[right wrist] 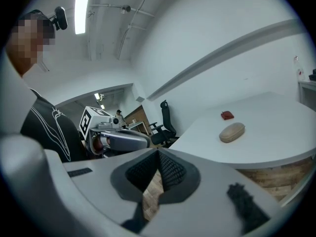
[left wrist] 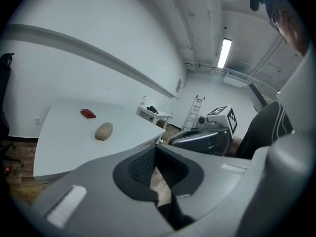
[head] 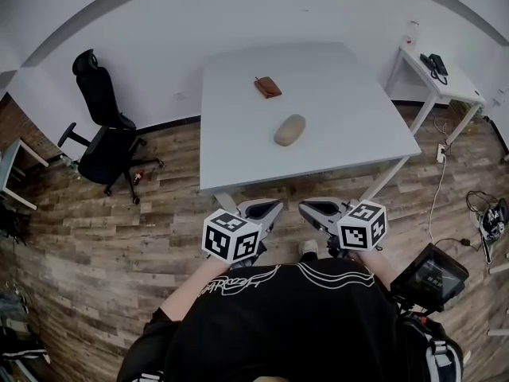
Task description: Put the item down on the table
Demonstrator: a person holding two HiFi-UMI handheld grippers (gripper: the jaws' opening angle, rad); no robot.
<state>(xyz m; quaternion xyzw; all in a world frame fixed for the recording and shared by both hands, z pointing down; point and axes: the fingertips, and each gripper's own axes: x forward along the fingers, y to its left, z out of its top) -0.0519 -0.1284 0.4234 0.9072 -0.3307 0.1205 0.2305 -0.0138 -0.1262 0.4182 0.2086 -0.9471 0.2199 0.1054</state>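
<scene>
head view, read with both gripper views. nearest the camera is the person's black shirt [head: 278, 317]. just ahead of it the left tool [head: 272, 207] and right tool [head: 310, 207] are held side by side over the wood-plank floor [head: 119, 237], short of the worktop's near edge. each tool's own view shows its jaws brought together at the tips, with only floor visible through the notch behind the ribbed black pads. neither tool has hold of anything.

beyond them stands the worktop [head: 342, 94], a white, matt, square slab on thin legs. the beige case [head: 289, 130] lies flat near its middle, well apart from both tools. it is taken here as the task's thing, so the put-down looks already done. a smaller reddish-brown item [head: 268, 87], flat and wallet-like, lies farther back, apart from the case.

handling, as a judgement: the case is an oblong, rounded shell with a dull, slightly grainy surface. it looks light and fairly stiff, not fragile. the best hold is across its short width at mid-length, where the sides run nearly parallel. the domed ends would likely squeeze out of closing pads.

farthest are a black office chair [head: 103, 126] at left and a white side desk [head: 445, 82] at right.
</scene>
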